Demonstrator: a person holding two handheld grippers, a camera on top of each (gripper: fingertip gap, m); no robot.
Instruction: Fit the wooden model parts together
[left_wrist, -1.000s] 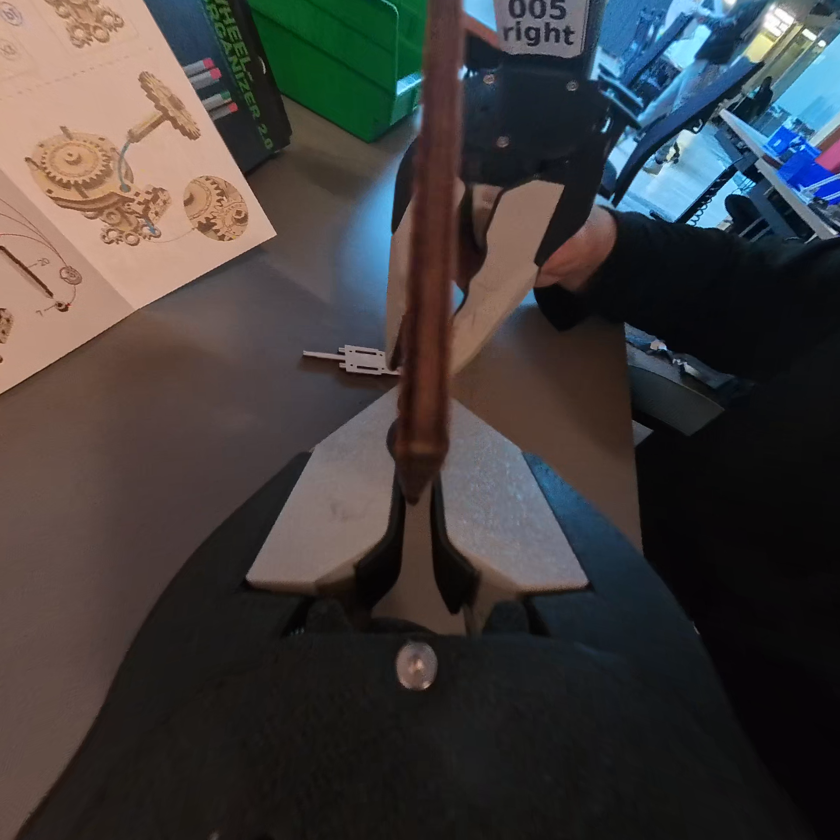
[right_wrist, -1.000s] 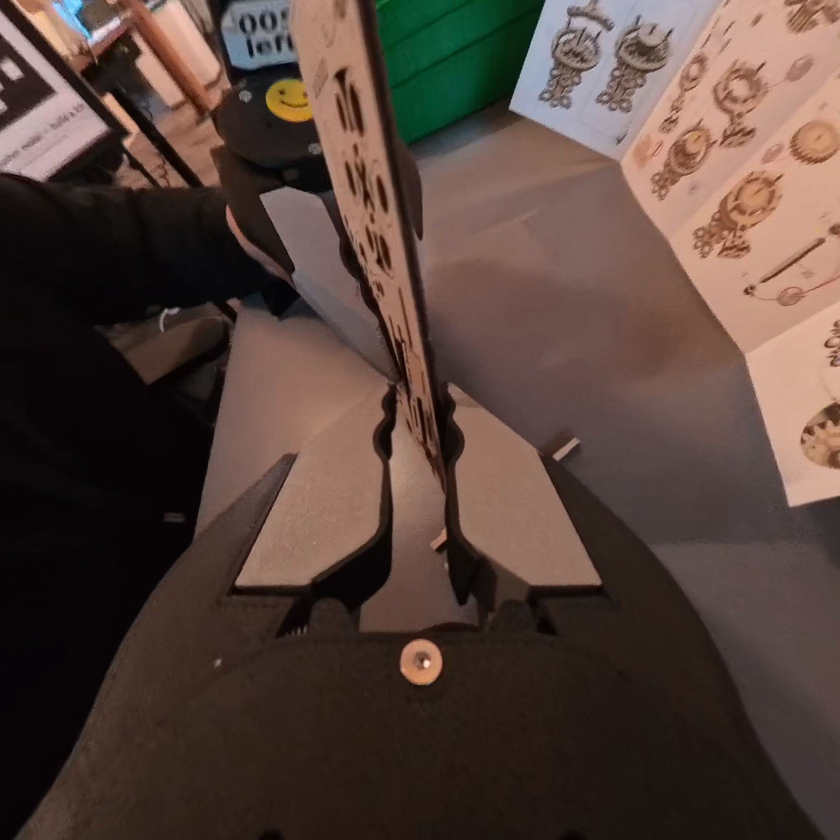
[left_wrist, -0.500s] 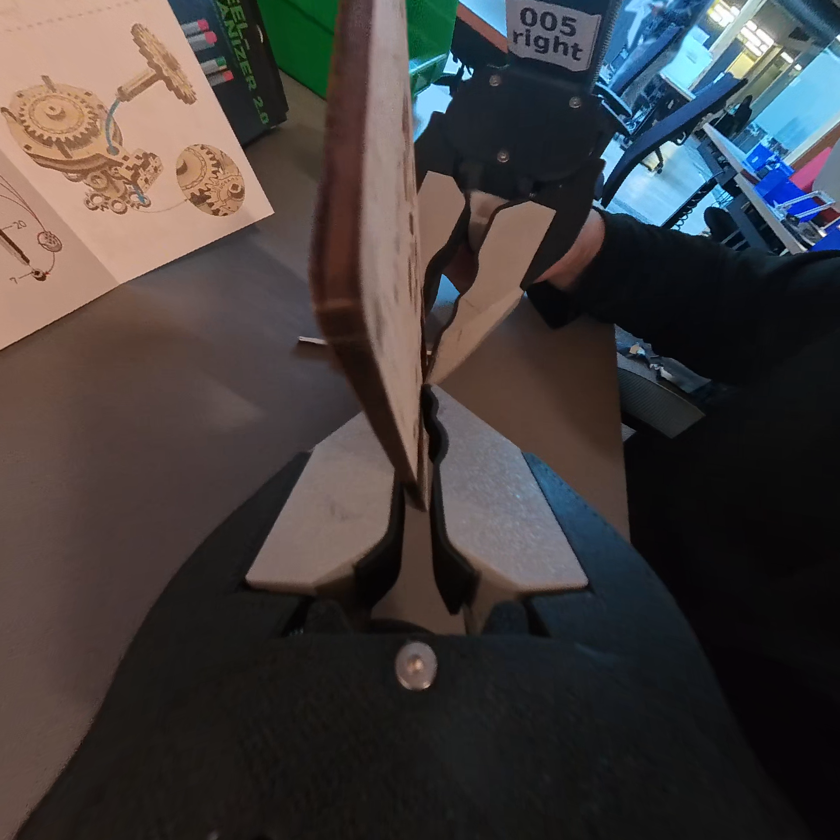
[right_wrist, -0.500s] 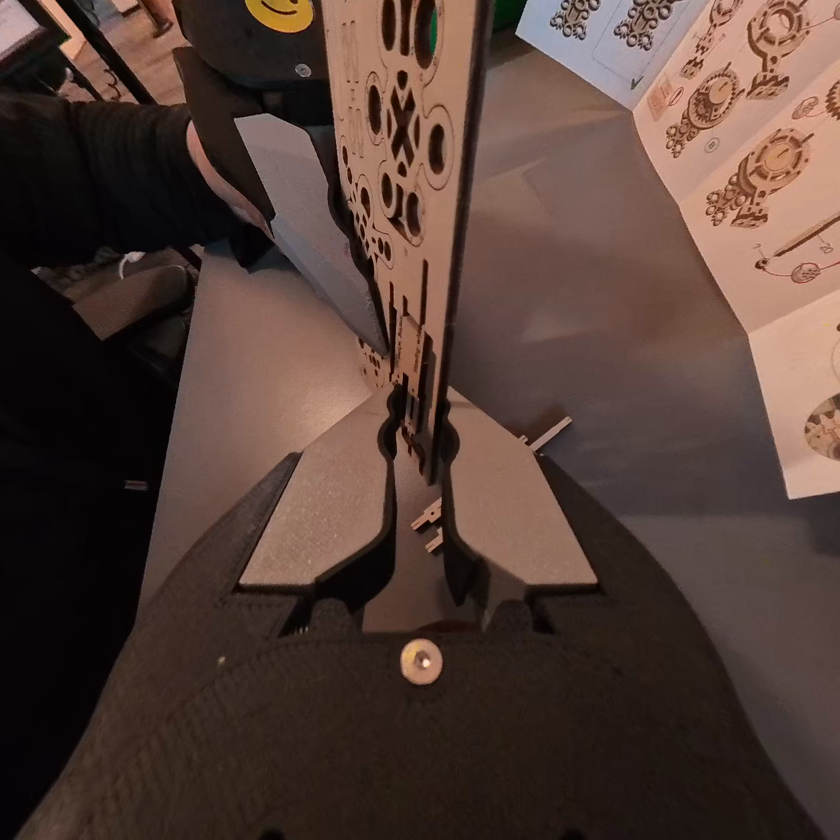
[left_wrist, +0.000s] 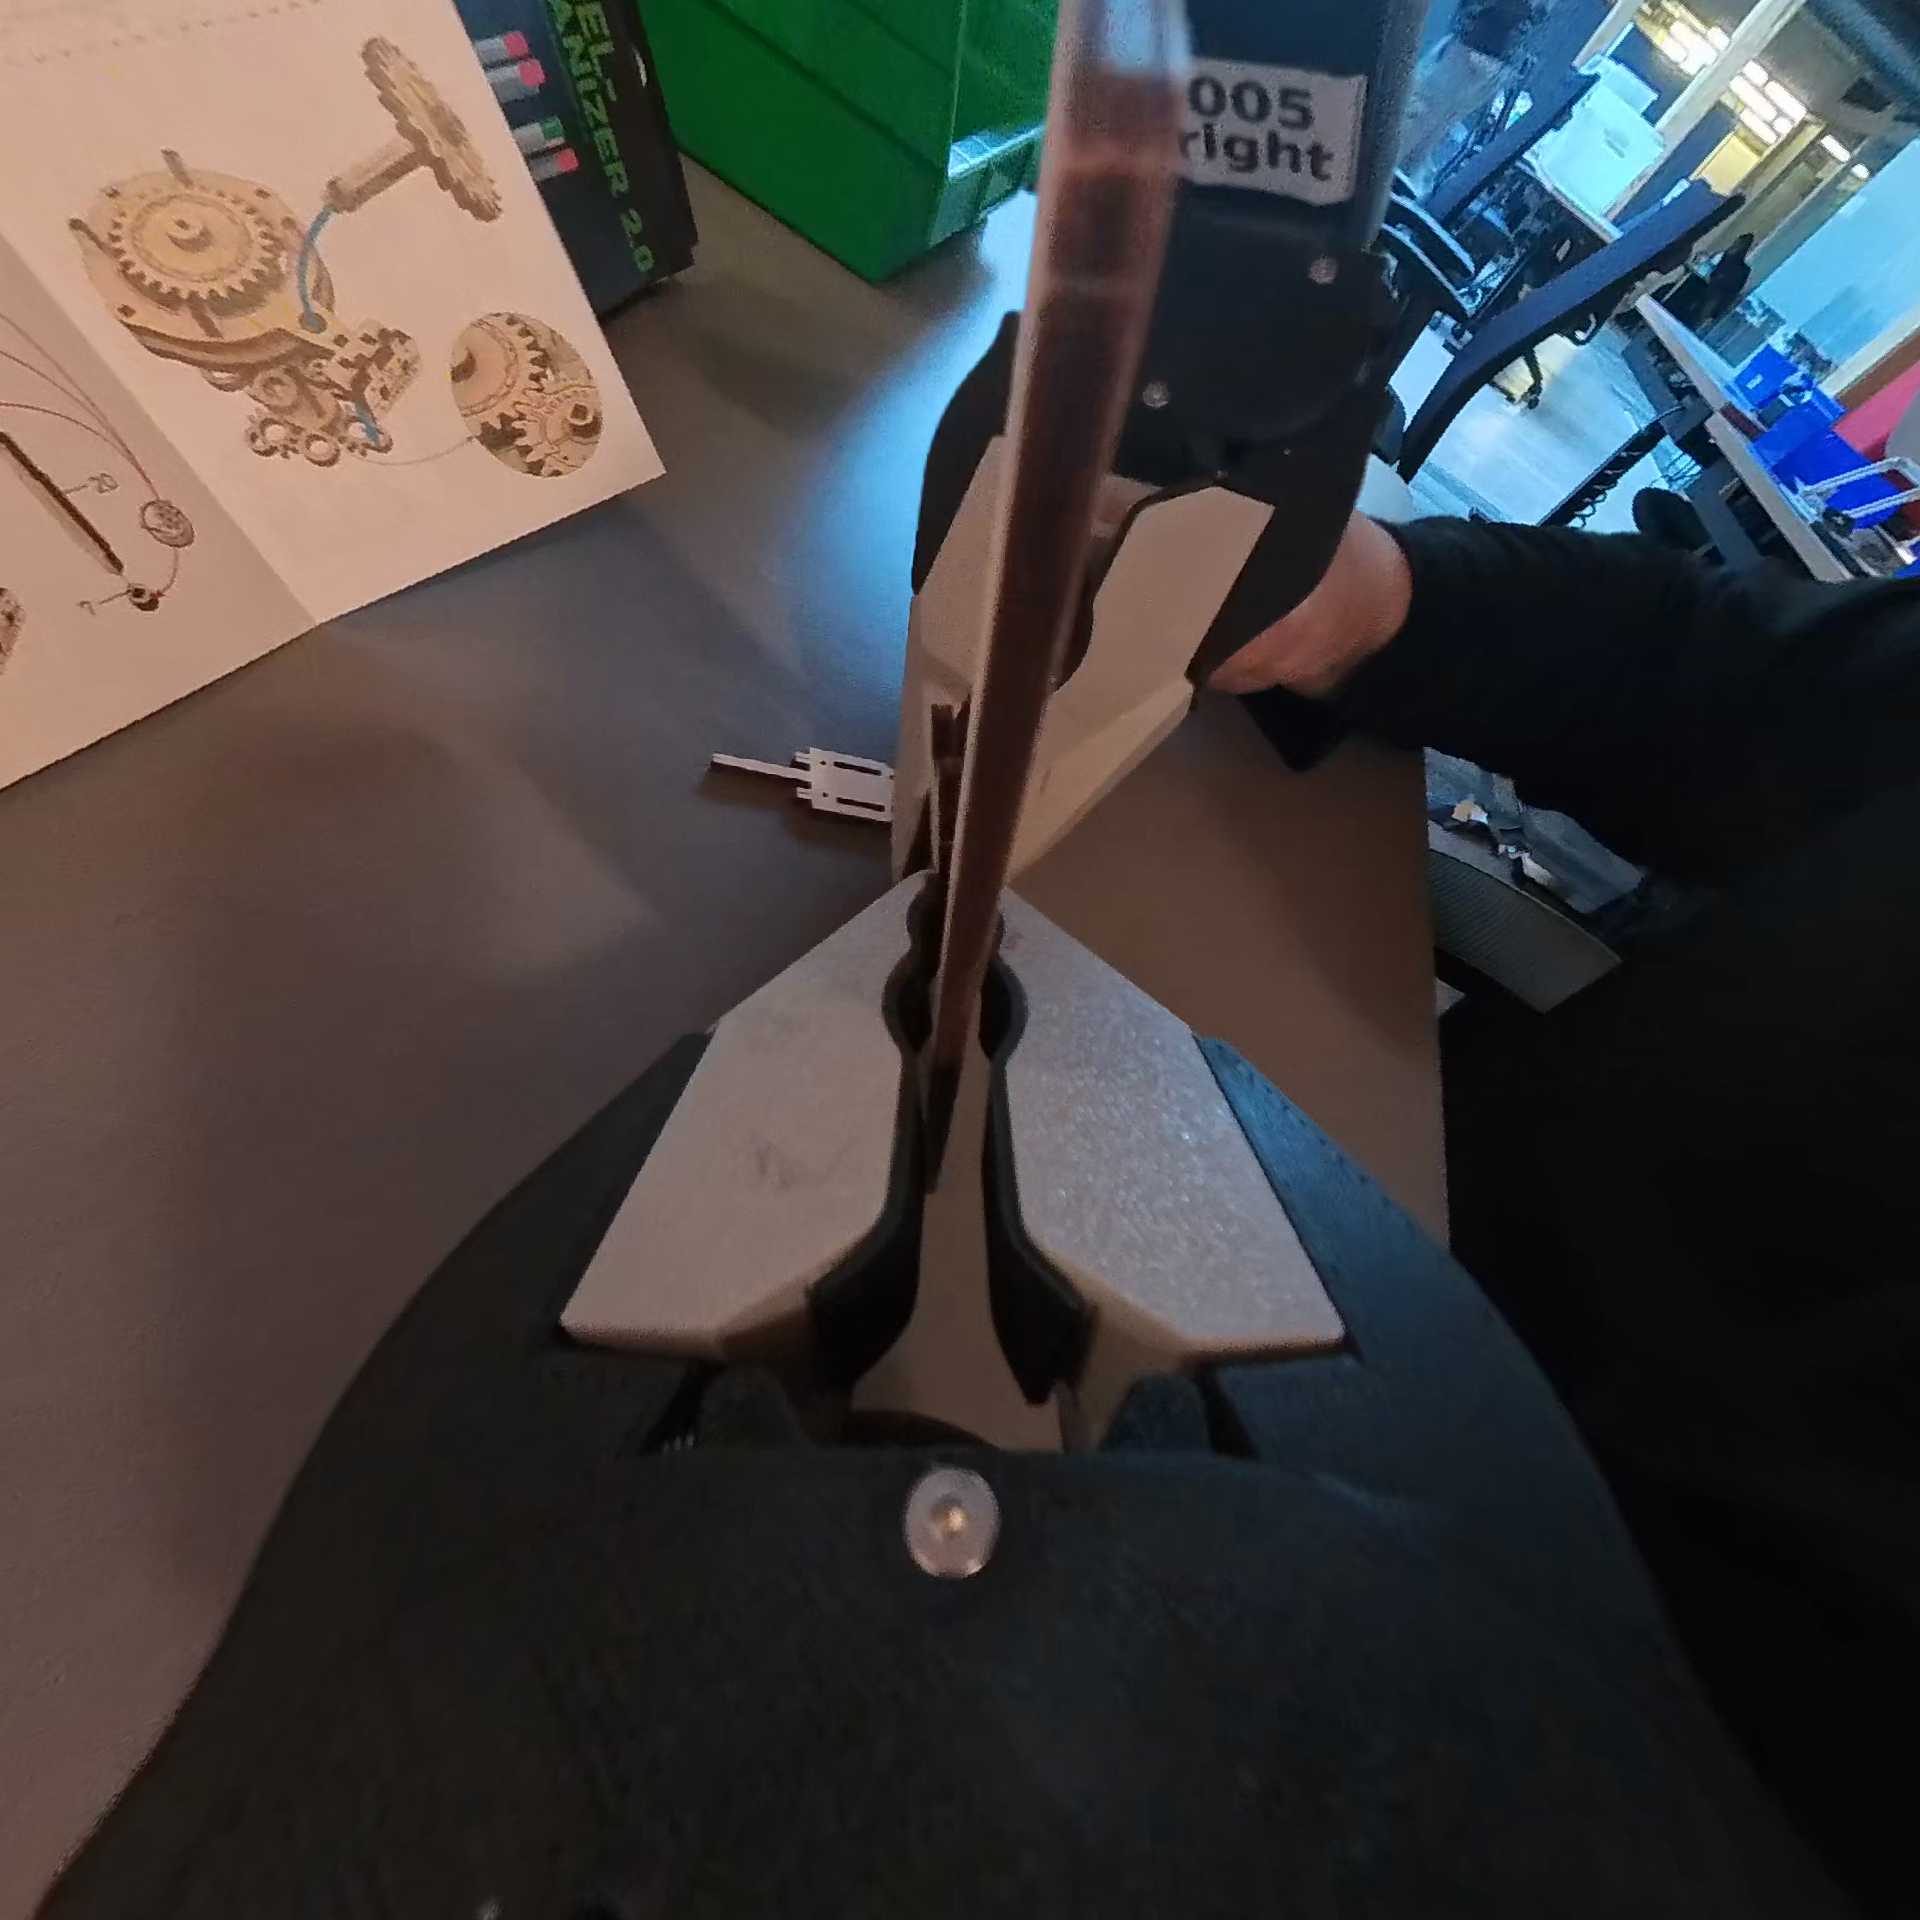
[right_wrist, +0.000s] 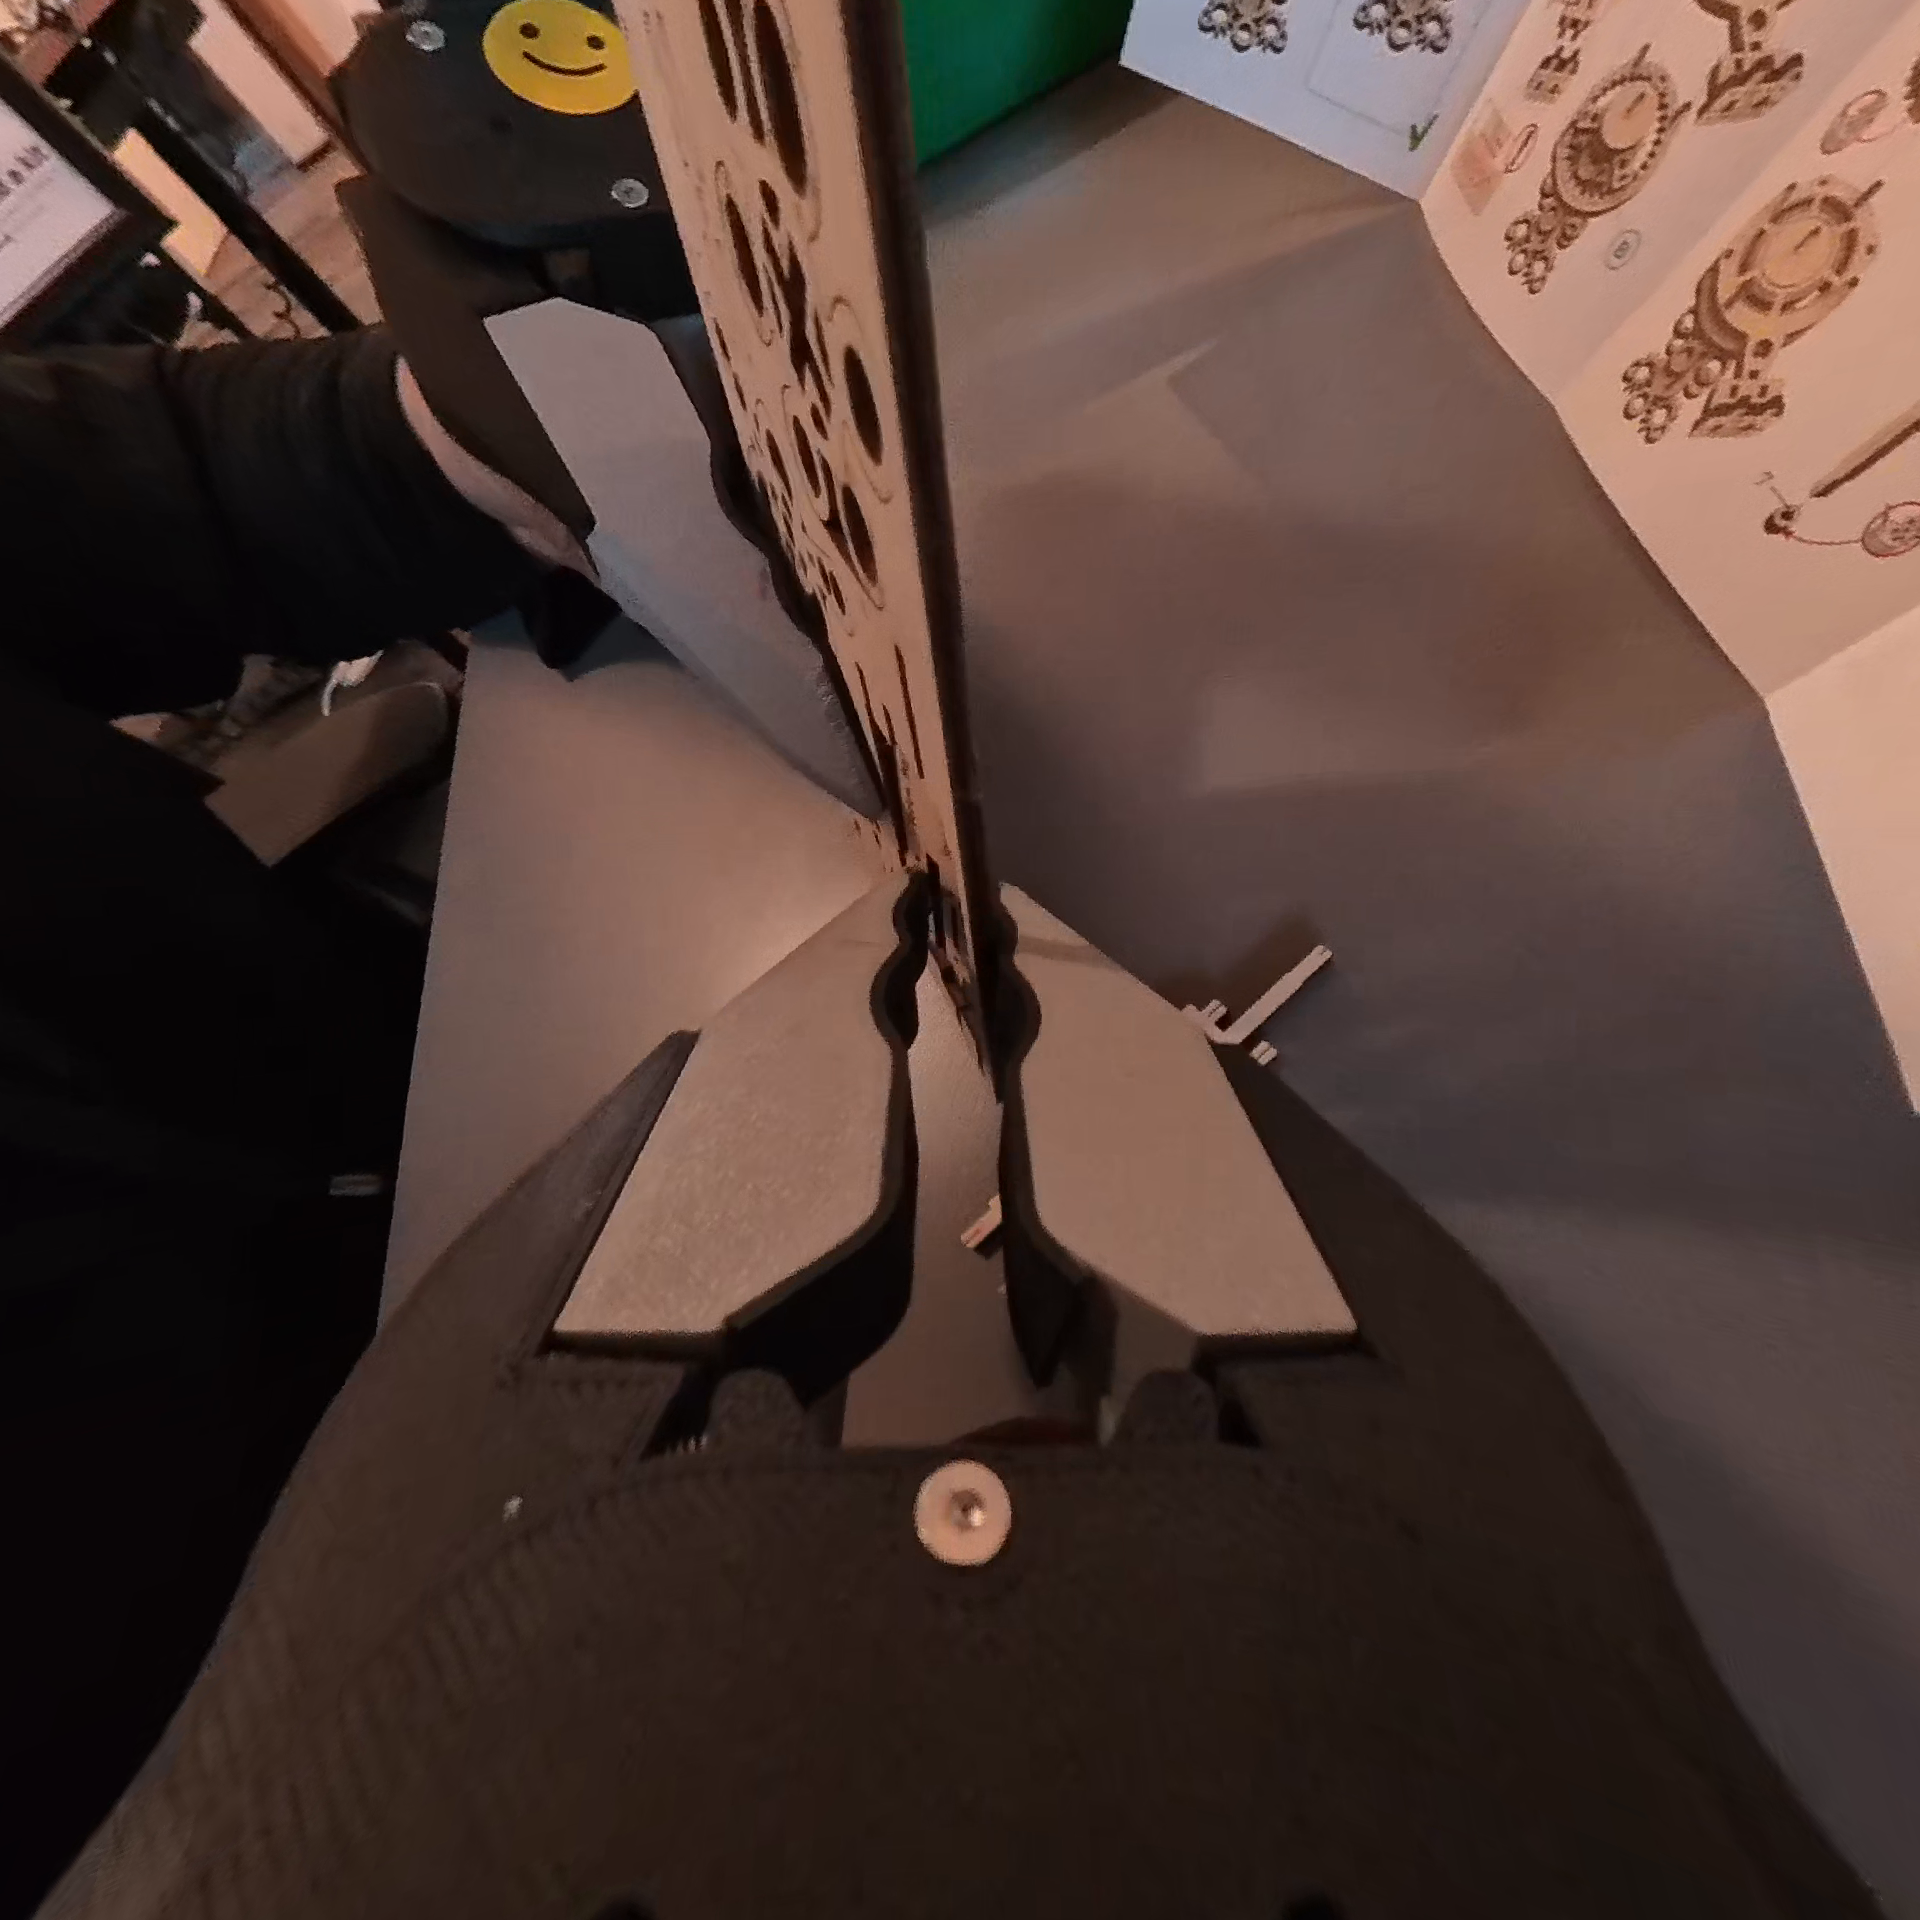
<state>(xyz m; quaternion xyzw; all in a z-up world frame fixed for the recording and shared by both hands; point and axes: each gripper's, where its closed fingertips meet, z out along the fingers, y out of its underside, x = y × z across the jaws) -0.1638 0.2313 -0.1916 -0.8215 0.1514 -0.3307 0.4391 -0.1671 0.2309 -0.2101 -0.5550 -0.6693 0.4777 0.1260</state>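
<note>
A thin wooden parts sheet (right_wrist: 831, 436) with many cut-out holes stands upright over the grey table (left_wrist: 364, 935). It shows edge-on in the left wrist view (left_wrist: 1049, 540). My left gripper (left_wrist: 956, 935) is shut on its lower edge from one side. My right gripper (right_wrist: 951, 925) is shut on the same edge from the opposite side and also shows in the left wrist view (left_wrist: 971, 831). A small pale wooden piece (left_wrist: 821, 779) lies flat on the table beside the grippers; in the right wrist view (right_wrist: 1262, 997) it pokes out behind my right finger.
Open instruction sheets with gear drawings stand along the table (left_wrist: 312, 343) (right_wrist: 1714, 343). A green crate (left_wrist: 852, 114) and a dark box (left_wrist: 613, 156) sit behind them. The table edge (left_wrist: 1439, 935) runs close by, with black sleeves (right_wrist: 208, 499) beyond it. The tips of both grippers are at nearly the same place. The small pale wooden piece (left_wrist: 821, 779) sits 5 cm or so from the ends of my right fingers.
The sheet was twisted to show its face half a second ago and is back edge-on in the left wrist view. Both grippers stayed on it. The small piece has not moved.
</note>
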